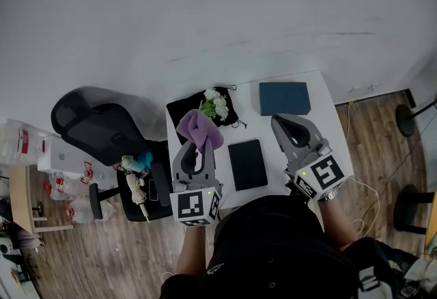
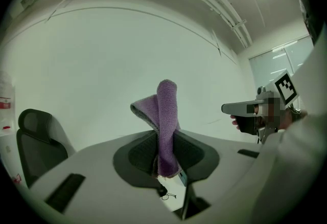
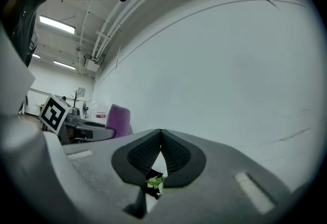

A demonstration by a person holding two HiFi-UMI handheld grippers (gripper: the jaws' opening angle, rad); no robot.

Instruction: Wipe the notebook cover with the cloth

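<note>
A purple cloth (image 1: 199, 130) stands bunched up between the jaws of my left gripper (image 1: 197, 147), which is shut on it above the table's left front part. In the left gripper view the cloth (image 2: 164, 126) rises upright out of the gripper (image 2: 164, 155). A black notebook (image 1: 247, 164) lies flat on the white table (image 1: 321, 96), between the two grippers. My right gripper (image 1: 282, 121) hovers to the right of the notebook, raised off the table. Its jaws meet at the tips with nothing between them (image 3: 160, 134).
A dark blue book or box (image 1: 284, 97) lies at the table's far right. White flowers (image 1: 216, 105) rest on a black mat (image 1: 186, 107) at the far left. A black office chair (image 1: 99, 128) and a seat with toys (image 1: 138, 175) stand left of the table.
</note>
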